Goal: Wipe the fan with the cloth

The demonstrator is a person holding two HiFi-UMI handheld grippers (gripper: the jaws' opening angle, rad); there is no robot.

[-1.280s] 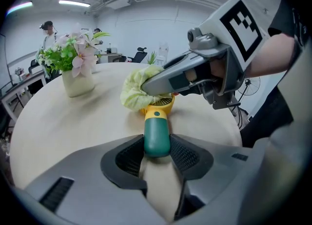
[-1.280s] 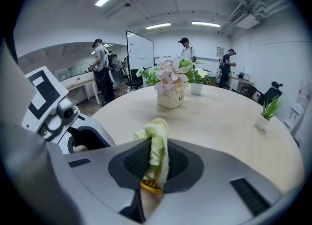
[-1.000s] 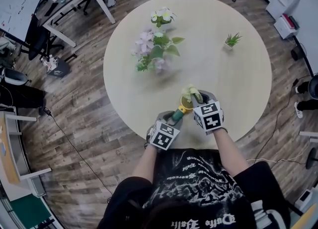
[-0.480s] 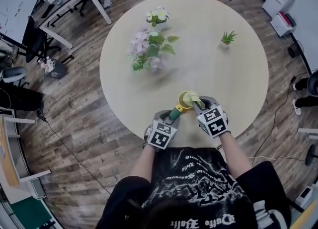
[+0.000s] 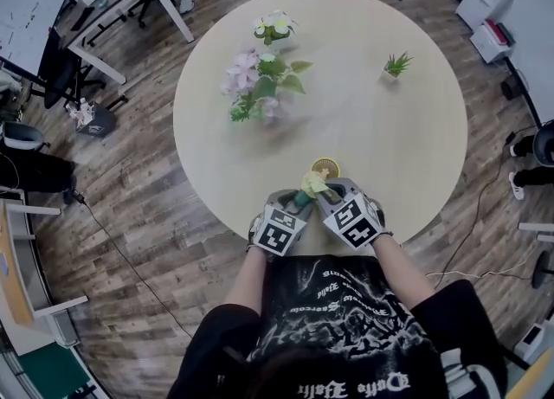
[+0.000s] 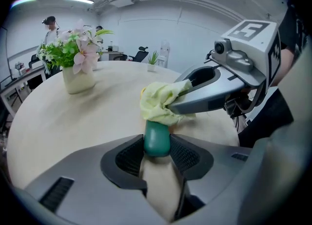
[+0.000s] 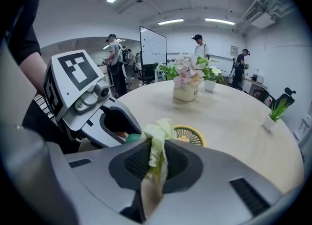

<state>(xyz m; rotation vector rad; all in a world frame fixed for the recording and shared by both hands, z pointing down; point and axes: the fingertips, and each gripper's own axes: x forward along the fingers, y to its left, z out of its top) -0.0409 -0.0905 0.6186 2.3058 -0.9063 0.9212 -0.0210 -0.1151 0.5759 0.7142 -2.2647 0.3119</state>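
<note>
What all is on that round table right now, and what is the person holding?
table: one, pale beige, round, middle of the head view
fan: one, yellow head and green handle, near edge of the table
cloth: one, yellow-green, on the fan just above its handle
flower vase: one, pink and white blooms in a cream vase, far left of the table
smaller flowers: one bunch, white and green, behind the vase
potted plant: one, green, far right of the table
left gripper: one, grey, shut on the fan's handle
right gripper: one, grey, shut on the cloth
forearms: two, from black sleeves, bottom of the head view
</note>
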